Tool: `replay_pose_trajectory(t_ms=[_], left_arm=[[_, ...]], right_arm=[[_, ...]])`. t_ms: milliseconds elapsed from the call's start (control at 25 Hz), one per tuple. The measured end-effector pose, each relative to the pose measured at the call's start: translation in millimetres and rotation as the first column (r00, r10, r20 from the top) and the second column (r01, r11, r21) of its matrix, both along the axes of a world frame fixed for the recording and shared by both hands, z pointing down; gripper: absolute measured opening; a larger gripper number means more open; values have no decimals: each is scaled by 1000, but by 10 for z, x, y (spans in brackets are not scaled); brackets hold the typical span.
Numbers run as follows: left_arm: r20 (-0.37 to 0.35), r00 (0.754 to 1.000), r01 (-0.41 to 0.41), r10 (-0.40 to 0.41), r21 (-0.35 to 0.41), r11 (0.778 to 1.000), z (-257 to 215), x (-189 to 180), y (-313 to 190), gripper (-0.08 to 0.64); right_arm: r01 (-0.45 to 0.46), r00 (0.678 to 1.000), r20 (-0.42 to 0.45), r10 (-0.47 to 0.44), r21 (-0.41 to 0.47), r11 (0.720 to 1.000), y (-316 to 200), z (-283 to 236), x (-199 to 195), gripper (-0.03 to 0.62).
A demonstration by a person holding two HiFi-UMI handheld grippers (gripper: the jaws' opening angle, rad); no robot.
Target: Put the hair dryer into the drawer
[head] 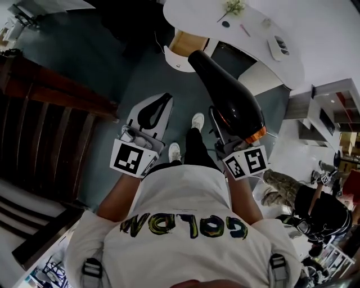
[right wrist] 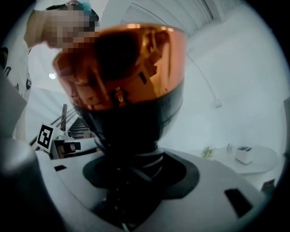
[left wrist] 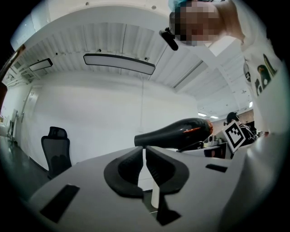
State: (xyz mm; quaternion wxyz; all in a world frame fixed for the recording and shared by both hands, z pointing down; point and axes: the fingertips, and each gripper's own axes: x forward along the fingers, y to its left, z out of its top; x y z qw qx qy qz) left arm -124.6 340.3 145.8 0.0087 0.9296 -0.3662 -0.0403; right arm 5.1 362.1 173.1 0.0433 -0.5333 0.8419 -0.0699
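Dim, fisheye edges, close-ups blurred

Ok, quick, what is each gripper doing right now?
Left gripper: closed, nothing between its jaws.
Right gripper: closed on the hair dryer.

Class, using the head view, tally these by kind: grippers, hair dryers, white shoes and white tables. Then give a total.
grippers: 2, the left gripper and the right gripper
hair dryer: 1
white shoes: 2
white table: 1
Total: 6
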Motion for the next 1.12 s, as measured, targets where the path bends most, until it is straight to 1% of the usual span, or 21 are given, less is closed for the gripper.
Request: replay_pose_trajectory(t_ms=[160, 320, 640, 760, 960, 1120], left_arm=[[8, 1000, 3, -3, -4, 1000, 56, 133, -370, 32], [21, 1000, 3, -3, -3, 1000, 73, 365, -831, 37], [54, 998, 14, -14, -13, 1000, 91, 1030, -1806, 41], [72, 997, 18, -18, -4, 1000, 50, 1290, -2105, 43], [79, 996, 36, -36, 8, 999, 28, 1581, -2445, 46], [93, 994, 56, -55, -9, 998, 103, 1693, -2614, 46]], right_arm=[[3, 1000, 11, -3, 4, 1000, -370, 51, 120, 256], [9, 1000, 27, -9, 0, 1000, -833, 101, 334, 256], [29, 998, 61, -28, -10, 1000, -1800, 162, 983, 256], [43, 996, 73, -42, -17, 999, -2110, 180, 1223, 256], [66, 995, 82, -64, -17, 998, -2479, 202, 1533, 256], [87, 992, 90, -84, -24, 996, -2654, 237, 1671, 256]])
